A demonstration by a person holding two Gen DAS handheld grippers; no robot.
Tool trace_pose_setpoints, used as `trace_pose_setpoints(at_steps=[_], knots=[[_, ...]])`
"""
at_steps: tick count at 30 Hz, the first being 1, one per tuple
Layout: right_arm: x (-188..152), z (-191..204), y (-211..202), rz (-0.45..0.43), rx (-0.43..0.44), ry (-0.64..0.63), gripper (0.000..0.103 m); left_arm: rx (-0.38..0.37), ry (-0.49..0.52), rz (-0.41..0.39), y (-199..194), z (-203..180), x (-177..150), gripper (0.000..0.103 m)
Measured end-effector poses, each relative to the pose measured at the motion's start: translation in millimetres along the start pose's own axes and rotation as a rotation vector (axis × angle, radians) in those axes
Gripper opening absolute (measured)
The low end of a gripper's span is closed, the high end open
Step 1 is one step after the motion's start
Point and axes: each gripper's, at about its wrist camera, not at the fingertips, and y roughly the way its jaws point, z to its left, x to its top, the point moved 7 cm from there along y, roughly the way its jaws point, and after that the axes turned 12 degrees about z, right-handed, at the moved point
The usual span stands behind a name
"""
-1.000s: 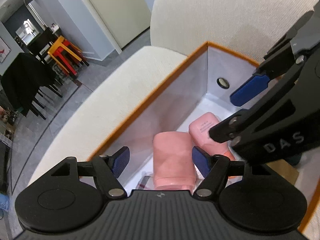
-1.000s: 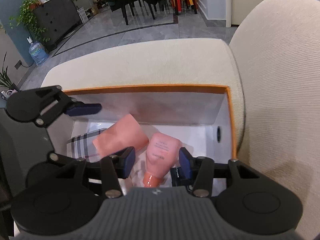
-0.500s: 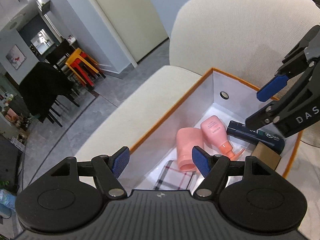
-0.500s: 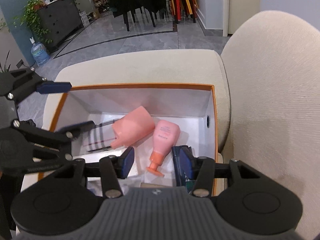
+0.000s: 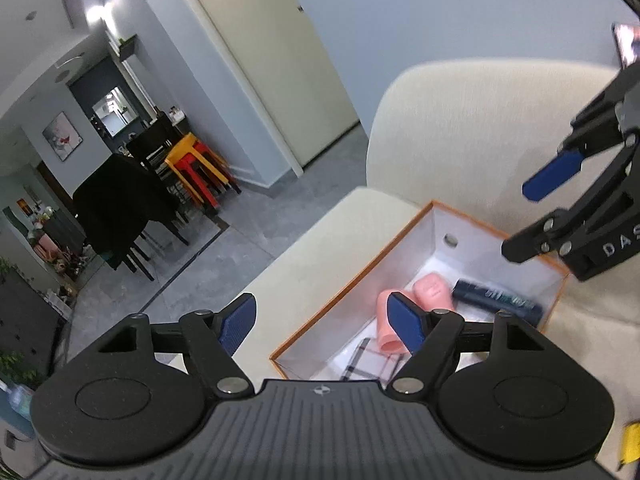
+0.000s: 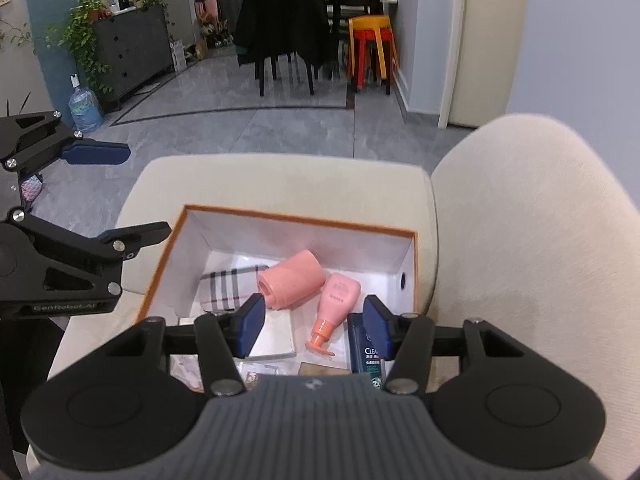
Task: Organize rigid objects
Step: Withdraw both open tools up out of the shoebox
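Both grippers, left (image 5: 322,326) and right (image 6: 314,326), are held spread apart, gripping nothing, above the box (image 6: 304,216) on the sofa (image 6: 280,176). Pink cup (image 6: 292,280), pink bottle (image 6: 338,300) and dark bottle (image 6: 366,354) are seen lying inside.

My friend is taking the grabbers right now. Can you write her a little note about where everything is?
Left gripper: open, empty, held above the box.
Right gripper: open, empty, above the box's near end.
In the box, all lying down: pink cup, pink pump bottle, dark shampoo bottle, checked pouch, plus a white flat box.
Done: these things are already inside.
Left: I see nothing loose on the sofa; maybe straighten things or check nearby.
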Motion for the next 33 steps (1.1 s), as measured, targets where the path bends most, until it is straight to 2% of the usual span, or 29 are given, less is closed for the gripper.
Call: trace_pose_setpoints(at_steps=[8,16,25,33], knots=[[-30.4,18.3,-46.1,-0.013,-0.019,-0.053,0.057,-0.061,-0.110,-0.068,-34.6,2.2,-25.8,0.089],[-73.5,26.9,-59.3,0.014,-0.021,-0.088,0.059,-0.081,-0.172,-0.053,-43.2,1.0,-70.7,0.089],[-112.0,25.1,-50.6,0.058,-0.016,-0.077,0.059,-0.101,-0.214,-0.065,-51.7,-21.5,-112.4,0.089],[-149.9,19.6,-18.3,0.140,-0.017,-0.079,0.060,-0.147,-0.228,-0.033,-42.8,-48.3,-153.5,0.089]])
